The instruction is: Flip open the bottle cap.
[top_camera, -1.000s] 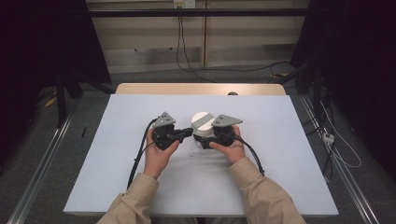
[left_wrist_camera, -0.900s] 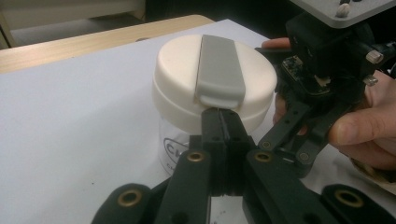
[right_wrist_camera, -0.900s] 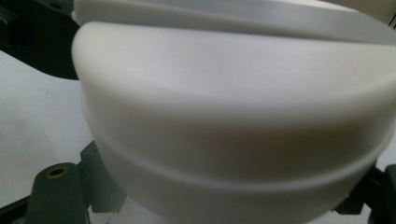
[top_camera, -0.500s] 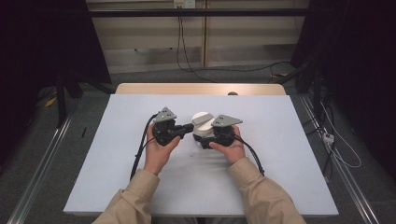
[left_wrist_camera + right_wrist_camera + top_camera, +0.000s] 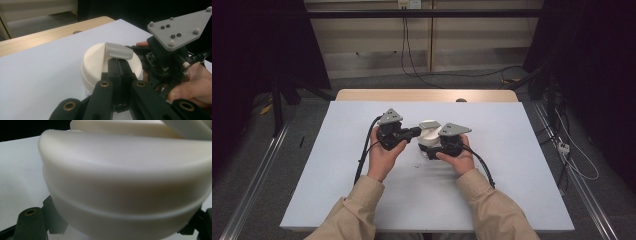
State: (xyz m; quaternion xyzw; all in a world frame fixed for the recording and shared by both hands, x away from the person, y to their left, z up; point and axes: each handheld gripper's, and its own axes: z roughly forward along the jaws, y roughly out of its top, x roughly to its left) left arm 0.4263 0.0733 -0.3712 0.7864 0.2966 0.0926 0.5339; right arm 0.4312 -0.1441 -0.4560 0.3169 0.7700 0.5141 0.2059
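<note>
White worktop [image 5: 512,190], tub [image 5: 428,131] at centre. Your right gripper [image 5: 432,148]: fingers clamped on tub body. Your left gripper [image 5: 119,64], in from 9 o'clock: fingers together on grey lid tab [image 5: 118,51]. Barely shifted since second ago; lid looks seated, lift pending.

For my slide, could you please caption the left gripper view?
Shut left gripper pinching the grey tab atop a round cream lidded container, right gripper alongside.

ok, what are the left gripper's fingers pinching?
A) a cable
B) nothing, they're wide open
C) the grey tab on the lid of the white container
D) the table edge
C: in the left gripper view the left gripper has its fingers shut together on the grey tab, which stands up off the lid of the white container.
</note>
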